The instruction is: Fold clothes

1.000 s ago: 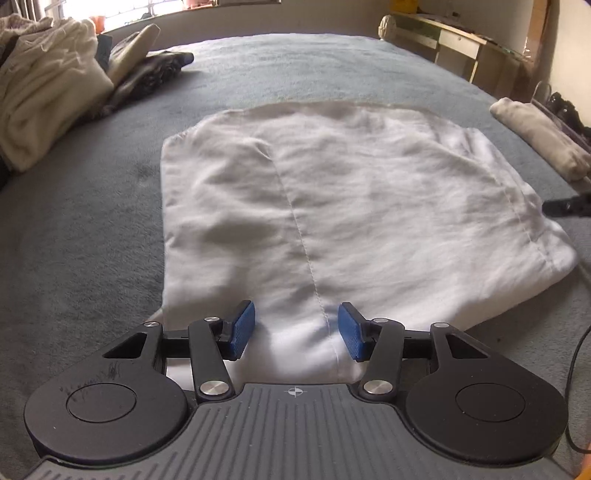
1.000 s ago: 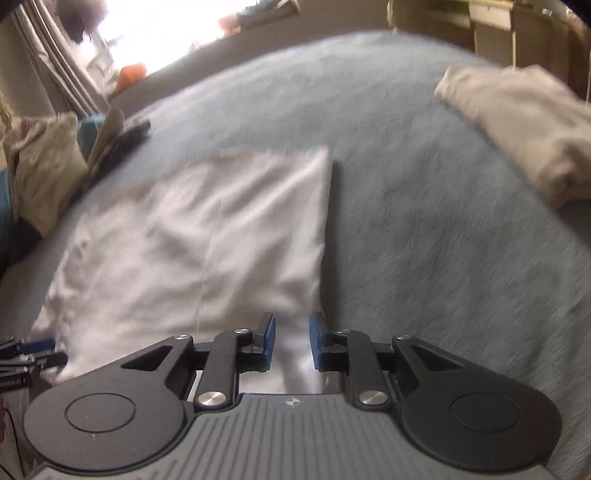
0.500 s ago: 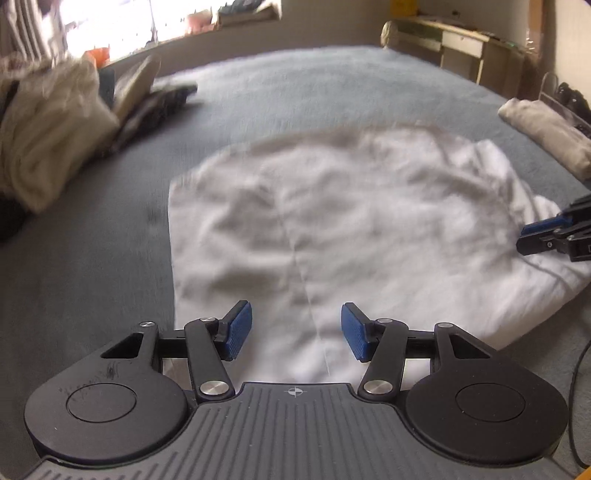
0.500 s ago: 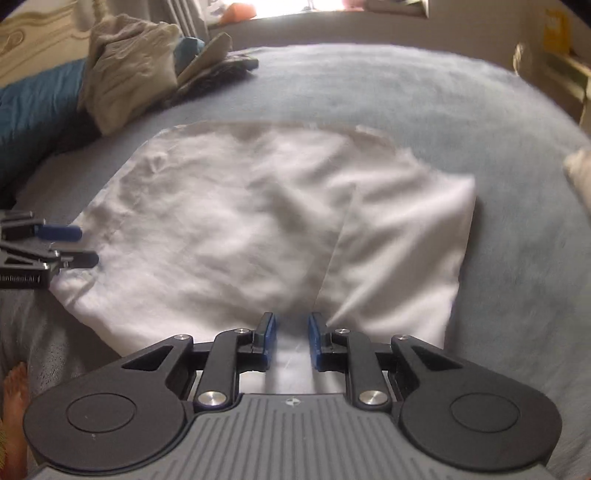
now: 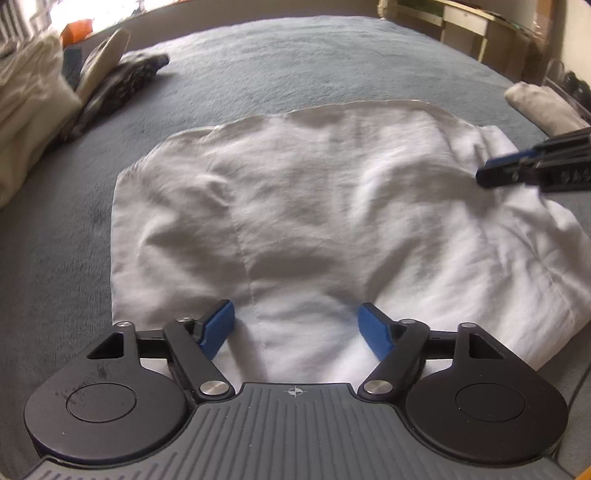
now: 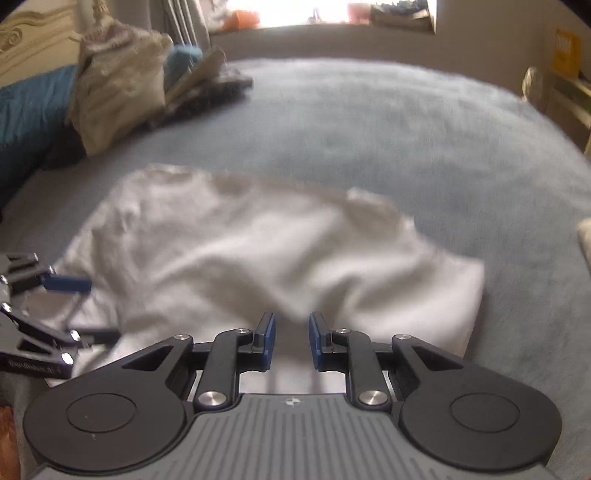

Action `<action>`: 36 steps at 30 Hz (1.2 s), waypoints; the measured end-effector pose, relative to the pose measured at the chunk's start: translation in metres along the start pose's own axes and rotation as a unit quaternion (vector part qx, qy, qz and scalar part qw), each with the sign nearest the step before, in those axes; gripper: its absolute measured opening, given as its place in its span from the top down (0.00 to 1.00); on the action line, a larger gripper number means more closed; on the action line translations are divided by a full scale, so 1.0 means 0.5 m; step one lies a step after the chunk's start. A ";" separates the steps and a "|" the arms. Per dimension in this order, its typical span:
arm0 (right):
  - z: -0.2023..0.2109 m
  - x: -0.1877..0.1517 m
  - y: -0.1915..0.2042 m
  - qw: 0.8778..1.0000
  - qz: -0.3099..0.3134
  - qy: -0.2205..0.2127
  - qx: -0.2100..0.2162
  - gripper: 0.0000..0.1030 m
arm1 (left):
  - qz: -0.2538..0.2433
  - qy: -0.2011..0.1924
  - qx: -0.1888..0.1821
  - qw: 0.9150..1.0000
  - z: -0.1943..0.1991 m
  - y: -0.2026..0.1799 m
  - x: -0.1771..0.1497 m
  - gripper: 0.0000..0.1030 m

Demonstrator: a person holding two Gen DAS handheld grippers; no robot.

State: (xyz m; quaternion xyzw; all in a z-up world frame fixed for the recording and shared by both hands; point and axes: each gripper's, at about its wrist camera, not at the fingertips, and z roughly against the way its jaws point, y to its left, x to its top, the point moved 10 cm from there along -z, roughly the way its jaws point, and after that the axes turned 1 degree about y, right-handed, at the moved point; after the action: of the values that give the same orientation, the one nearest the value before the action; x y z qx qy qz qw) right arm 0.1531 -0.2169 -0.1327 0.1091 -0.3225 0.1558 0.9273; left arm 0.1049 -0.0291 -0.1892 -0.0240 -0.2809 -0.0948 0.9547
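Observation:
A white garment (image 5: 332, 206) lies spread and rumpled on the grey-blue bed cover (image 5: 332, 66), a seam running down its middle. My left gripper (image 5: 295, 321) hangs over its near edge. Its jaws are opening wide, with cloth beneath them and nothing pinched. From the right wrist view the garment (image 6: 258, 251) looks blurred and bunched. My right gripper (image 6: 291, 332) is low over its near side, with a narrow gap between the pads and no cloth gripped. That right gripper (image 5: 491, 173) reaches in over the garment's right part. The left gripper (image 6: 88, 308) shows at the left edge.
A pile of cream clothes (image 5: 26, 110) and a dark patterned item (image 5: 122, 81) lie at the far left of the bed. A folded beige piece (image 5: 535, 107) sits at the right edge. Wooden furniture (image 5: 461, 22) stands behind. A blue pillow (image 6: 29, 107) lies far left.
My left jaws have spread wider. The right gripper has come in from the right over the garment, and its view has rolled and swung. The cloth has bunched up.

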 end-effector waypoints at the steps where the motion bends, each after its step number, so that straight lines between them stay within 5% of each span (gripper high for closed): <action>1: -0.004 0.012 -0.005 1.000 -0.001 -0.003 -0.002 0.80 | 0.009 0.004 -0.002 1.000 -0.002 0.003 0.000 0.25; 5: -0.080 0.024 -0.053 0.999 -0.013 0.026 -0.038 0.80 | 0.017 0.015 0.004 1.000 -0.006 -0.003 0.004 0.20; 12: -0.070 0.075 -0.076 0.998 -0.066 0.001 -0.013 0.80 | 0.019 0.039 0.016 0.999 -0.013 -0.005 0.002 0.08; 19: -0.155 0.076 -0.108 0.994 -0.106 0.031 -0.021 0.79 | 0.023 0.048 0.022 0.998 -0.022 -0.005 0.006 0.03; 25: -0.116 0.119 -0.056 0.993 -0.114 0.031 0.021 0.78 | 0.025 0.056 0.031 0.998 -0.028 -0.006 0.010 0.00; 31: -0.195 0.106 -0.051 0.993 -0.112 0.044 0.019 0.78 | 0.026 0.057 0.038 0.997 -0.028 -0.009 0.009 0.00; 36: -0.174 0.120 -0.042 0.992 -0.111 0.058 0.012 0.77 | 0.026 0.059 0.043 0.997 -0.026 -0.010 0.006 0.00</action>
State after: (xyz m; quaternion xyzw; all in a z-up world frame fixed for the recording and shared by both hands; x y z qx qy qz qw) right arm 0.2542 -0.1972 -0.1637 0.1461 -0.2520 0.0622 0.9546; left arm 0.1134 -0.0356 -0.1983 0.0155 -0.2274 -0.0593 0.9719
